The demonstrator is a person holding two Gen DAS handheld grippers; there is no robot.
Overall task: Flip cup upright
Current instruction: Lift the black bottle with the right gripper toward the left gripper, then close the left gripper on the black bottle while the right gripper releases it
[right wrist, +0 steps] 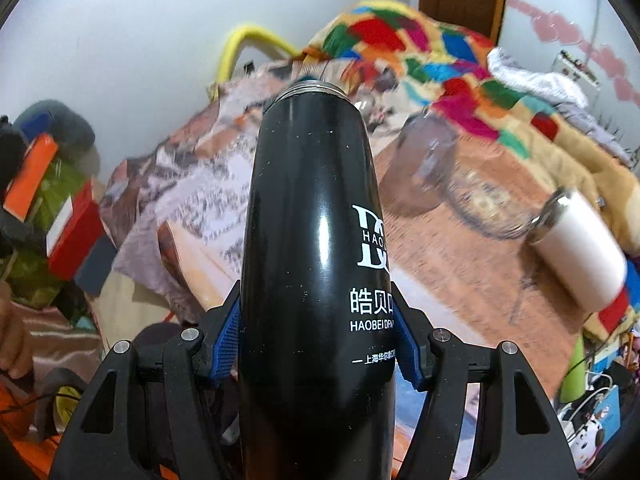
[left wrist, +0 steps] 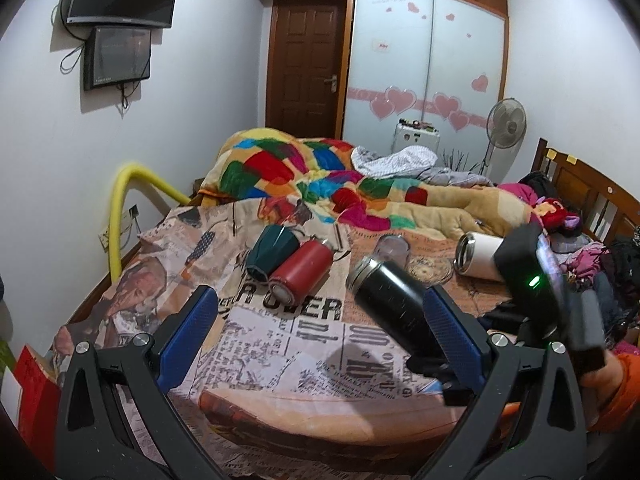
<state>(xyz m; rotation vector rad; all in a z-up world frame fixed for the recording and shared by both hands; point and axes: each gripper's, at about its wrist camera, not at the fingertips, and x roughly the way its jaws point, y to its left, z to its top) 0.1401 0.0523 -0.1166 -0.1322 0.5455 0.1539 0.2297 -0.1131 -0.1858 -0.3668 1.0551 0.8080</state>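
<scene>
My right gripper is shut on a black cup with white lettering, gripping its lower body, silver threaded mouth pointing away. In the left wrist view the black cup hangs tilted above the bed, held by the right gripper at lower right. My left gripper is open and empty above the newspaper-print sheet. A dark green cup and a red cup lie on their sides together. A white cup lies on its side at right. A clear glass stands mouth down.
A colourful patchwork blanket is heaped at the far end of the bed. A wooden headboard and clothes are at the right. A yellow padded rail borders the left edge. A red box sits at lower left.
</scene>
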